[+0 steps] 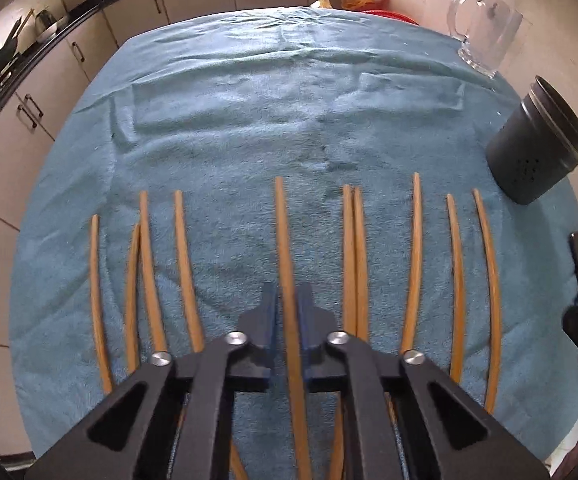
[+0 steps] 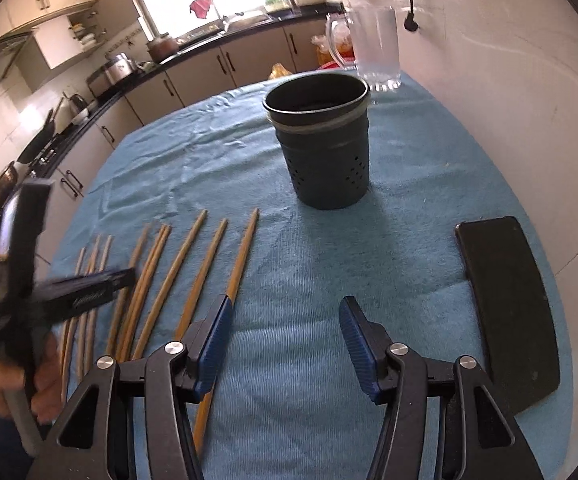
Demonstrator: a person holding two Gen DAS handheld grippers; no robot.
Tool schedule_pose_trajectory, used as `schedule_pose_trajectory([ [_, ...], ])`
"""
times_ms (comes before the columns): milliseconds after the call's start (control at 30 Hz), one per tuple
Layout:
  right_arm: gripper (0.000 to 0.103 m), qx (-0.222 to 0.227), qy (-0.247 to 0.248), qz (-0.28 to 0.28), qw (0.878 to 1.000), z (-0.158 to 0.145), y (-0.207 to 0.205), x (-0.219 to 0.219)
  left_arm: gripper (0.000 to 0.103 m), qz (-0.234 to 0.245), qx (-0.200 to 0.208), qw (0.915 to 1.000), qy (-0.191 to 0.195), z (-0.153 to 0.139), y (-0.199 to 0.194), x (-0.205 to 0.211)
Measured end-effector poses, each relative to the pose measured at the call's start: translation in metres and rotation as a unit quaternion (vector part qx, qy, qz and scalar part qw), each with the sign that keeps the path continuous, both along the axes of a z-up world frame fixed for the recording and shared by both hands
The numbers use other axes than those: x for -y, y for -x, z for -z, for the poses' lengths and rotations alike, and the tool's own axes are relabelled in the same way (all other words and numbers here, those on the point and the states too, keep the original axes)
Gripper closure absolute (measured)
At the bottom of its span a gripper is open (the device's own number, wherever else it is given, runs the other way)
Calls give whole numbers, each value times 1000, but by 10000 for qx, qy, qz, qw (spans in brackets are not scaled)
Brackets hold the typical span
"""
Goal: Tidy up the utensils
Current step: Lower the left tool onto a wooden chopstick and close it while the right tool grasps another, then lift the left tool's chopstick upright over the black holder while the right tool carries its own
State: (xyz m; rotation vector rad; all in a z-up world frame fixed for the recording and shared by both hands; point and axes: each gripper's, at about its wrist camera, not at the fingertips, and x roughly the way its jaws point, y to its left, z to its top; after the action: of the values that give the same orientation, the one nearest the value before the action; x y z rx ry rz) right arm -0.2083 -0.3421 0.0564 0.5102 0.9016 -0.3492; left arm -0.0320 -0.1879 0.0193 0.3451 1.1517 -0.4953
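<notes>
Several wooden chopsticks lie side by side on a blue towel (image 1: 249, 120). My left gripper (image 1: 288, 300) is shut on the middle chopstick (image 1: 283, 232), its blue pads pressed against both sides of the stick. A dark perforated utensil holder (image 1: 537, 148) stands upright at the right of the towel, also seen in the right wrist view as the holder (image 2: 323, 148). My right gripper (image 2: 285, 320) hangs open over bare towel, just right of the rightmost chopstick (image 2: 241, 256), with nothing between its pads. The left gripper's body (image 2: 69, 292) shows blurred at the left of that view, a hand beneath it.
A glass mug (image 1: 485, 28) stands at the far right corner, seen again as the mug (image 2: 369, 44). A black phone (image 2: 505, 312) lies on the towel by the right edge. Kitchen cabinets and a counter with pots (image 2: 121, 68) run behind the table.
</notes>
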Motion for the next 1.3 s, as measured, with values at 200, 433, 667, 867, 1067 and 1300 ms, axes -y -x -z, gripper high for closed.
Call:
schedule_pose_trajectory([
  [200, 57, -342, -160, -142, 9992, 16, -40, 0, 96, 12, -39, 9999, 108, 1, -2, -3],
  [433, 72, -682, -132, -206, 9974, 34, -70, -5, 96, 12, -19, 9999, 168, 1, -2, -3],
  [667, 85, -810, 237, -379, 9957, 37, -93, -17, 96, -73, -23, 9998, 189, 1, -6, 0],
  [867, 96, -529, -63, -462, 9975, 34, -94, -10, 96, -14, -12, 9986, 534, -7, -1, -6],
  [1067, 96, 525, -161, -498, 9972, -13, -59, -14, 96, 18, 549, 9927, 1076, -56, 19, -24],
  [1300, 96, 1629, 162, -559, 9849, -65, -8, -26, 96, 82, 1206, 9808, 1532, -105, 52, -43],
])
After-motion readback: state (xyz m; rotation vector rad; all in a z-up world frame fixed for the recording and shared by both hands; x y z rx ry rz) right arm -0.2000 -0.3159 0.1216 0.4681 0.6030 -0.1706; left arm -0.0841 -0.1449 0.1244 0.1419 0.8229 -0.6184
